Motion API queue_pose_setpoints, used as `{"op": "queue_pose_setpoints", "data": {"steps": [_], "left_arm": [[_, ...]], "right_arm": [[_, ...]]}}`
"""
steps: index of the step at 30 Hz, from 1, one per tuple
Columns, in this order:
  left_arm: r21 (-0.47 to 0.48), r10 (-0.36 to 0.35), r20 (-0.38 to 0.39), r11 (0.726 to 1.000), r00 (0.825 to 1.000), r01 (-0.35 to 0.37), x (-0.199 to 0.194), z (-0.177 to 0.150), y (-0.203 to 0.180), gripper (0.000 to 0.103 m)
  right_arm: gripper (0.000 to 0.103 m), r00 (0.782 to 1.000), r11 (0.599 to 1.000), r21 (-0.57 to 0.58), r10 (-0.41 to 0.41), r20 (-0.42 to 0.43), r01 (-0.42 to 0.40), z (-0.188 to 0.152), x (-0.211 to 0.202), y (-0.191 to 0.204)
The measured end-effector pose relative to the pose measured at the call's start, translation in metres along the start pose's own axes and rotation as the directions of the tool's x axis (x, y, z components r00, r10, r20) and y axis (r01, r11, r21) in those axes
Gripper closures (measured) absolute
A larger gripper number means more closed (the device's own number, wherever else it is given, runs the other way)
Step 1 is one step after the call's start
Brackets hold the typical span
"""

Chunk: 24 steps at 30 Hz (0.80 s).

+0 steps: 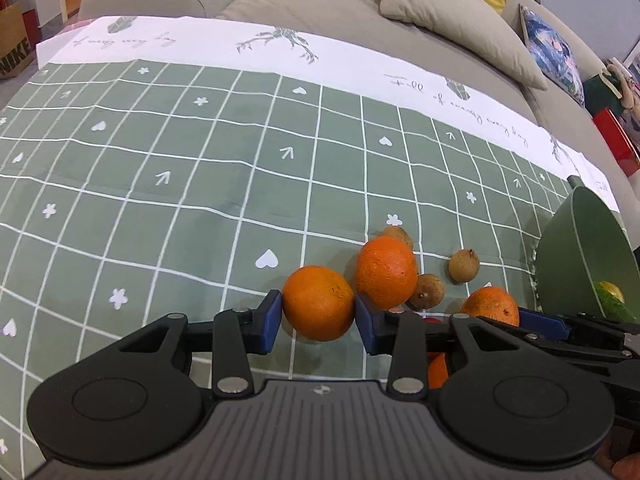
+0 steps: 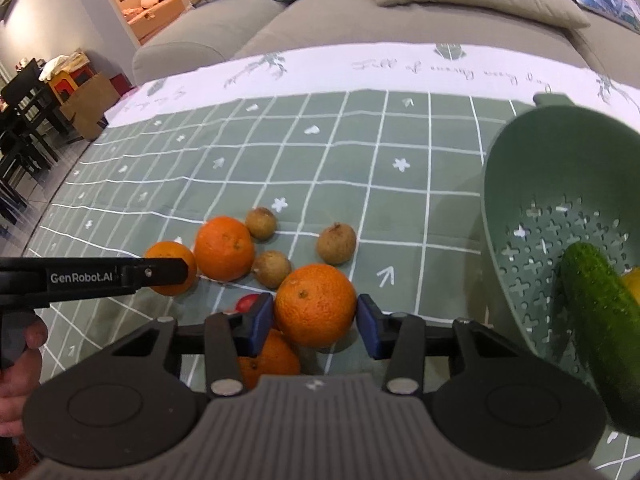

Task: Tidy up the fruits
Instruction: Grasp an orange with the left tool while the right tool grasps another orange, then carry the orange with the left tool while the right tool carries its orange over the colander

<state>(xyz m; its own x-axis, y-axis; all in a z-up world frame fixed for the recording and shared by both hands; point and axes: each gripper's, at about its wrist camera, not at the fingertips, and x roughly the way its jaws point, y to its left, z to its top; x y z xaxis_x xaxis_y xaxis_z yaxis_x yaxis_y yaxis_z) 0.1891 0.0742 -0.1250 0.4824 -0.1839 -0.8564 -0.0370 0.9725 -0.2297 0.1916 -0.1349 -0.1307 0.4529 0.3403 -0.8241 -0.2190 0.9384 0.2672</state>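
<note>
On the green checked tablecloth [image 1: 160, 208] lies a cluster of oranges and small brown round fruits. My left gripper [image 1: 319, 324] is shut on an orange [image 1: 319, 303], with both blue pads against its sides. A second orange [image 1: 386, 272] sits just behind it. My right gripper [image 2: 315, 326] is shut on another orange [image 2: 315, 304], which rests on the cloth. In the right wrist view the left gripper's black finger [image 2: 160, 270] crosses its held orange [image 2: 170, 286]. Three brown fruits [image 2: 337, 243] lie among the oranges. One more orange [image 2: 268, 356] is half hidden under the right gripper.
A green colander [image 2: 560, 184] stands at the right, holding a cucumber [image 2: 600, 328] and a yellow fruit [image 2: 632, 284]. A small red fruit [image 2: 247, 303] peeks out by the right gripper's left pad. A grey sofa [image 1: 320, 4] with cushions runs behind the table. A hand [image 2: 20, 356] shows at left.
</note>
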Motion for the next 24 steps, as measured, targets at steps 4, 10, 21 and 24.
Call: {"op": "queue_pose_setpoints", "data": {"steps": [4,10,21,24], "left_arm": [[-0.006,-0.008,0.016,1.000,1.000,0.008,-0.020,-0.003,-0.004,0.059],[0.032,-0.053,0.029,0.998,0.998,0.052,-0.047,-0.005,-0.030,0.059],[0.134,-0.186,0.009,0.974,0.983,0.183,-0.062,0.008,-0.106,0.059],[0.181,-0.210,0.000,0.962,0.978,0.206,-0.061,0.014,-0.131,0.059]], "right_arm": [[0.061,1.000,1.000,-0.017,0.013,0.026,-0.013,0.000,-0.015,0.003],[0.061,0.998,0.997,-0.068,0.031,0.054,-0.028,-0.004,-0.042,0.002],[0.061,0.994,0.995,-0.104,0.009,0.106,0.002,-0.004,-0.104,-0.045],[0.061,0.993,0.994,-0.101,-0.022,0.117,0.034,-0.001,-0.117,-0.067]]}}
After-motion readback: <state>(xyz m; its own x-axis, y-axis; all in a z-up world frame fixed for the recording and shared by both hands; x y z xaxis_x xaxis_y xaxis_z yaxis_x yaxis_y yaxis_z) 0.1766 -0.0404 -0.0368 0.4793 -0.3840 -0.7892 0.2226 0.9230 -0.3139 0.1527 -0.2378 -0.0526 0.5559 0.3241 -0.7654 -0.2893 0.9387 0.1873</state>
